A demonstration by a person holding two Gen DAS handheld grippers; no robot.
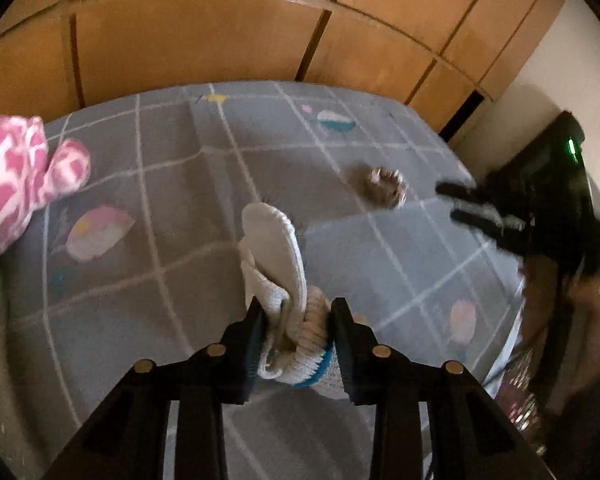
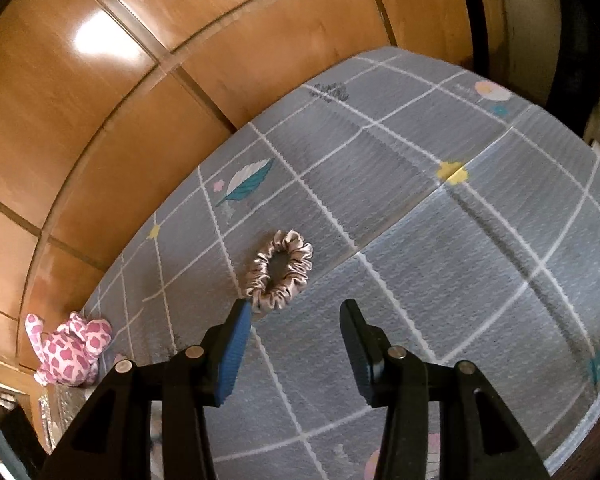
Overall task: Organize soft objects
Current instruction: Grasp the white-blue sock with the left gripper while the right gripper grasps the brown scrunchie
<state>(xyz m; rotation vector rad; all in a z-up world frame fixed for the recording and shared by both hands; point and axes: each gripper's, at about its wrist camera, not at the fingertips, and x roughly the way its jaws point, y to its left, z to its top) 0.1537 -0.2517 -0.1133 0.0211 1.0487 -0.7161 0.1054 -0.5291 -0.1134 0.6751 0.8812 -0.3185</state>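
Knitted white fabric, a sock (image 1: 278,280) with a blue band, sits clenched in my left tongs (image 1: 298,336), held above the grey checked bedspread (image 1: 172,184). My right tongs (image 2: 292,344) are spread wide with nothing in them, just short of the satin scrunchie (image 2: 280,270) lying flat on the bed. I'd lower squarely so one finger (image 2: 234,354) drops inside the ring, then pinch gently. The pink plush toy (image 2: 70,352) waits at the bed's far edge.
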